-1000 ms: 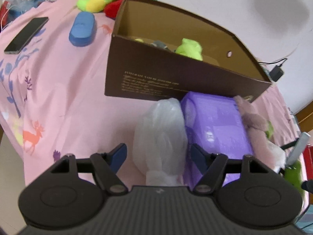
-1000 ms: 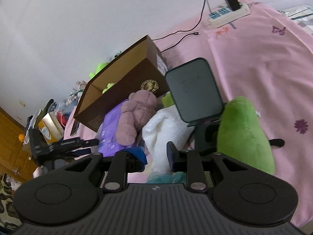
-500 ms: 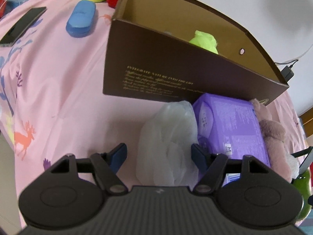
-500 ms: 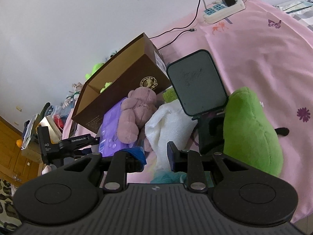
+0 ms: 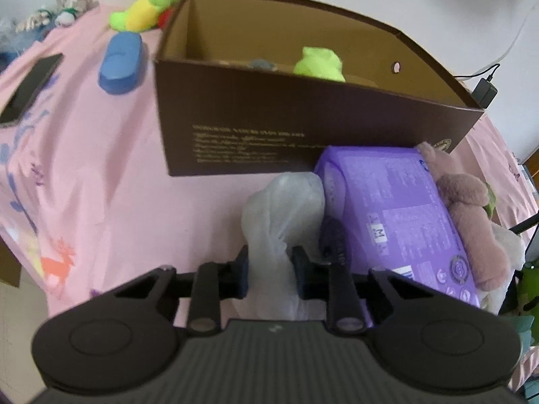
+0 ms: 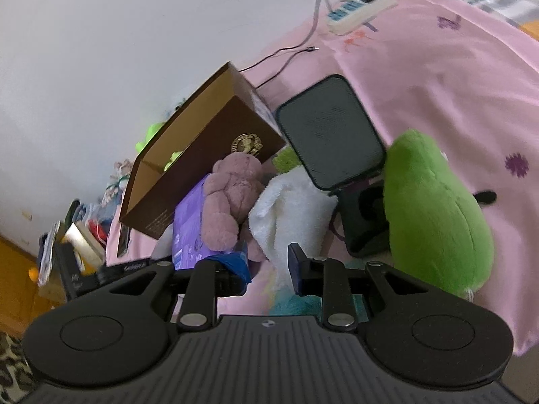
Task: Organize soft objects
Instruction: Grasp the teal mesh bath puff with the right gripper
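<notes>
Bag pinched low, right claw idle

Your left gripper [image 5: 269,274] was clamped on the bag [image 5: 283,208] beside the box [image 5: 303,124]. Looked light, squishy and slippery, so grab the bunched neck. Right gripper [image 6: 269,269] hung open, empty.

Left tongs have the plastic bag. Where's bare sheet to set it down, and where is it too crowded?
Bare pink sheet lies left of the brown box, below the blue case. Crowded: right of the plastic bag in the left tongs, the purple pack and pink bear press together.
</notes>
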`<state>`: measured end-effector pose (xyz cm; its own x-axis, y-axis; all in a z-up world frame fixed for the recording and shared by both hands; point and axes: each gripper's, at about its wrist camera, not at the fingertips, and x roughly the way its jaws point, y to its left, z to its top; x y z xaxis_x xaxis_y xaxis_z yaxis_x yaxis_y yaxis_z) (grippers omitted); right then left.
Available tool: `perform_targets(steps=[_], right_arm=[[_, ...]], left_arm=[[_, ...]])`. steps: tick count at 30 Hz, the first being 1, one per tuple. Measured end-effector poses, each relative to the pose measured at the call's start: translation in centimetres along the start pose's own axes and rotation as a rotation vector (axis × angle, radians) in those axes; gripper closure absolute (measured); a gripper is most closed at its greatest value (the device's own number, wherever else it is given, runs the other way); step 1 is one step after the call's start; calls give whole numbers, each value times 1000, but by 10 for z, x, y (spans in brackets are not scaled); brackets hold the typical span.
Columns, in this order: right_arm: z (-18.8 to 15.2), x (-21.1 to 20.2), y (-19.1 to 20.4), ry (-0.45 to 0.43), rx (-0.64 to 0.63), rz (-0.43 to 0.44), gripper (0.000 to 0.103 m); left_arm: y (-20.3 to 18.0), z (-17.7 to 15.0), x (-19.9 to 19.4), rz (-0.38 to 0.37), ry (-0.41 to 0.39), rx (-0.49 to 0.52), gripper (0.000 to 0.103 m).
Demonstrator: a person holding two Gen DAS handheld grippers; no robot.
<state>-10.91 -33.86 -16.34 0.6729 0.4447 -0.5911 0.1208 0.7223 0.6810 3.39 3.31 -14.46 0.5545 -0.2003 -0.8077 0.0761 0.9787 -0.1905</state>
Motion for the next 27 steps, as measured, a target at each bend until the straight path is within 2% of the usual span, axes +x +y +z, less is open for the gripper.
perform_targets(steps=[8, 12, 17, 19, 23, 27], right_arm=[[-11, 2, -15, 26, 144, -99, 92], [-18, 4, -26, 34, 261, -128, 91], [-26, 10, -33, 45, 380, -137, 91], [-28, 16, -30, 59, 380, -159, 91], [-32, 28, -18, 62, 297, -266, 88], [-33, 36, -15, 47, 286, -283, 88]], left_arm=[[21, 4, -47, 12, -55, 2, 81], [32, 12, -63, -30, -98, -17, 81], [26, 18, -78, -82, -139, 4, 81], [23, 18, -78, -100, -142, 13, 81], [21, 15, -79, -125, -138, 28, 81], [21, 12, -82, -136, -142, 46, 81]])
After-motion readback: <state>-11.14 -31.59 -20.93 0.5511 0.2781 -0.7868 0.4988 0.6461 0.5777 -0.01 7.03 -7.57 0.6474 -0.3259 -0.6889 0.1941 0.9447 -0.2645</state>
